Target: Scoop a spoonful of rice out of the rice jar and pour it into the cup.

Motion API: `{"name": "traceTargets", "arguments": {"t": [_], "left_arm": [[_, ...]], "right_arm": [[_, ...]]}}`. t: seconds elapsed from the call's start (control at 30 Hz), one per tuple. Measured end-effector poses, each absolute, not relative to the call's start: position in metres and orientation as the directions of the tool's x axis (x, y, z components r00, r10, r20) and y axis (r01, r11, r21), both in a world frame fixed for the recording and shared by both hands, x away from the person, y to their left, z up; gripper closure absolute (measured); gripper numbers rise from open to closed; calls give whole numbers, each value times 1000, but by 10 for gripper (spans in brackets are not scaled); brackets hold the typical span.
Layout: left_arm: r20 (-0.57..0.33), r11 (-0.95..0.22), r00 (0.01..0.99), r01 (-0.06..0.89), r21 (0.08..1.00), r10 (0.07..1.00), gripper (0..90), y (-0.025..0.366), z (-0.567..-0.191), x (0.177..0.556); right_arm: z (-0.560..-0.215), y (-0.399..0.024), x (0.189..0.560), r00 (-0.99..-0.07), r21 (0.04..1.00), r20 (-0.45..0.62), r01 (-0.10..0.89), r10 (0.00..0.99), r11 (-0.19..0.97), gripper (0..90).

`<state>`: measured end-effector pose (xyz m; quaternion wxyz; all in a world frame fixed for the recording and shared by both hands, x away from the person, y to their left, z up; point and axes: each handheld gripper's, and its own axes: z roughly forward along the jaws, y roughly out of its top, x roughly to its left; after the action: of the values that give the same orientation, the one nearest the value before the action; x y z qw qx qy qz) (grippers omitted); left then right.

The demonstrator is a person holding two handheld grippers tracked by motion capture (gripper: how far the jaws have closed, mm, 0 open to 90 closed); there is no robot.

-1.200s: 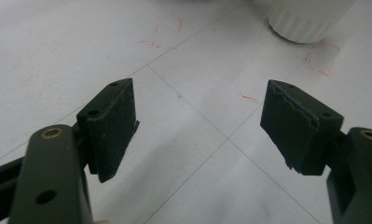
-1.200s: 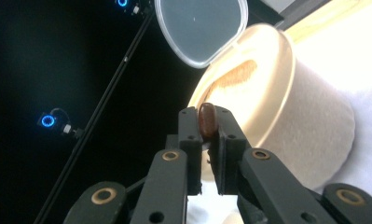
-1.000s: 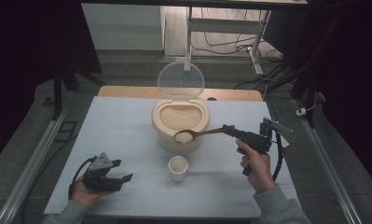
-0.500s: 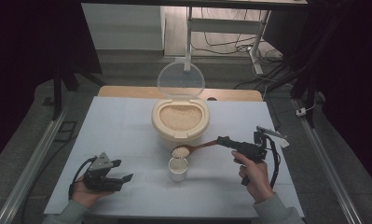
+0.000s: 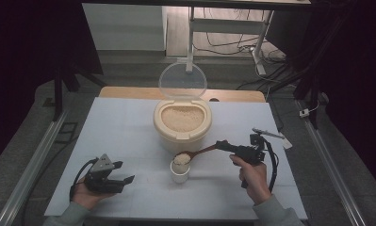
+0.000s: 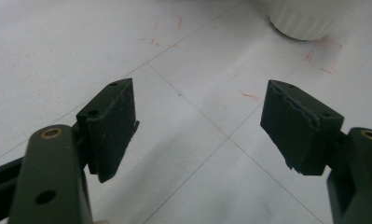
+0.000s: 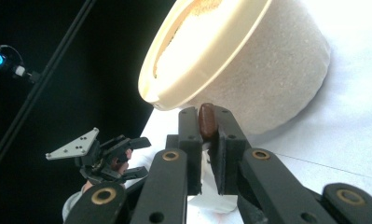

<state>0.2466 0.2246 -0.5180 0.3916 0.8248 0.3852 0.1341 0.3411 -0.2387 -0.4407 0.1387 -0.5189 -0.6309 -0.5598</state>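
1. Nearest you, your left tool (image 5: 111, 178) rests low on the pale table (image 5: 129, 122) at its front left corner, cradled in your left hand (image 5: 84, 193); its black pads (image 6: 110, 126) stand wide apart with nothing between them, over bare white surface crossed by thin pencil lines and faint red marks.
2. Your right hand (image 5: 251, 176) holds the right tool (image 5: 222, 146) at the front right, its jaws closed tight on the brown handle of a wooden spoon (image 5: 200, 151); the handle end (image 7: 207, 120) shows pinched between the pads.
3. That spoon reaches left, its bowl heaped with white grains, directly above a small white cup (image 5: 179, 173) standing on the table just in front of the rice container.
4. Behind the cup sits the round cream container (image 5: 182, 125), rough-textured on its wall, smooth at the rim, filled with pale rice; its clear round lid (image 5: 182, 81) stands upright at the back.
5. Beyond the white sheet a strip of wooden tabletop (image 5: 129, 92) shows, then grey floor with cables, a metal frame leg, and dark curtains on both sides.
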Motion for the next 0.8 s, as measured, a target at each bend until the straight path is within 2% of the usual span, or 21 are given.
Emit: {"name": "traceTargets", "arguments": {"t": [0.27,0.8], "left_arm": [[-80,-397,667,530,750,740,259,225,-518,246],[-77,-398,667,530,749,741,259,225,-518,247]], "right_arm": [[-433,-232,340,-471,620,689,777,551,-111,835],[-425,-228,330,-605,742,572,670,553,-34,835]]}}
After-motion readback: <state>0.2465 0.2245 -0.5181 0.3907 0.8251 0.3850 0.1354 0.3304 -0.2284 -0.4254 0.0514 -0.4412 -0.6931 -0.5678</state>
